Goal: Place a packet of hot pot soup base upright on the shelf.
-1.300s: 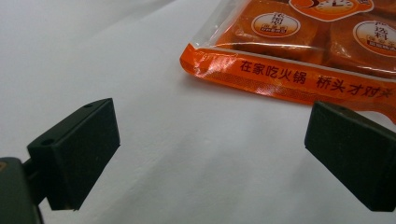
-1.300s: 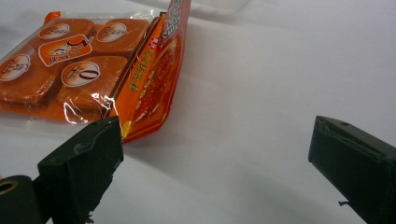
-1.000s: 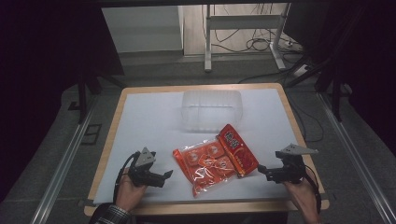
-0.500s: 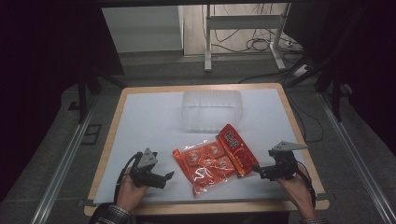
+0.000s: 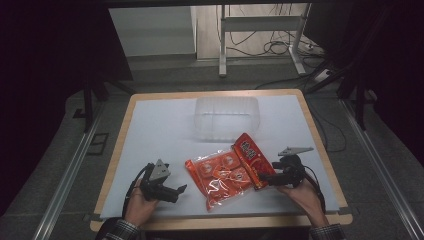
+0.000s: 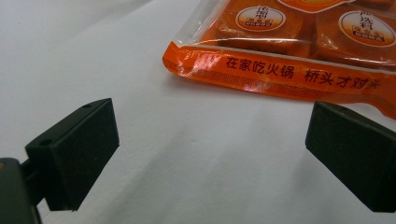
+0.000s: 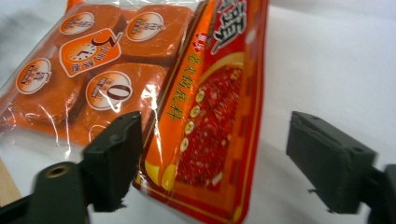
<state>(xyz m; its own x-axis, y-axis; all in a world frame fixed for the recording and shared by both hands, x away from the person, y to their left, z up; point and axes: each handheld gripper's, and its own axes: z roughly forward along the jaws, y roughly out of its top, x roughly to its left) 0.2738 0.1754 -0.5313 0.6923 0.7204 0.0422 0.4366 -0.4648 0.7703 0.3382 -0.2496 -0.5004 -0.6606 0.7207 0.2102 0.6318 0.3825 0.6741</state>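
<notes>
Red sauce packet (image 5: 251,160), a flat, glossy foil sachet with yellow lettering and a printed dish on its face, lies on the desk (image 5: 150,130) with its long side overlapping the right edge of the orange pouch (image 5: 220,177). In the right gripper view the red sauce packet (image 7: 210,116) runs up between the two black jaws, its near end level with them; the pads stand clear of its edges, so the right tongs (image 5: 266,178) are open around it, and they have just been closing. The orange pouch (image 7: 93,70) is a crinkly clear-windowed bag holding square, brick-like blocks with round white labels, and it lies just left of the packet. Behind the packet, toward the far side of the desk, stands a clear plastic tub (image 5: 227,117), ribbed and rounded at its corners. Well to the left of the packet, past the pouch, the left tongs (image 5: 181,189) rest low over the white desk cover, jaws wide apart with nothing between them; in the left gripper view the sealed orange hem of the pouch (image 6: 280,74) lies just ahead of the blocky, matt black pads (image 6: 79,149).
</notes>
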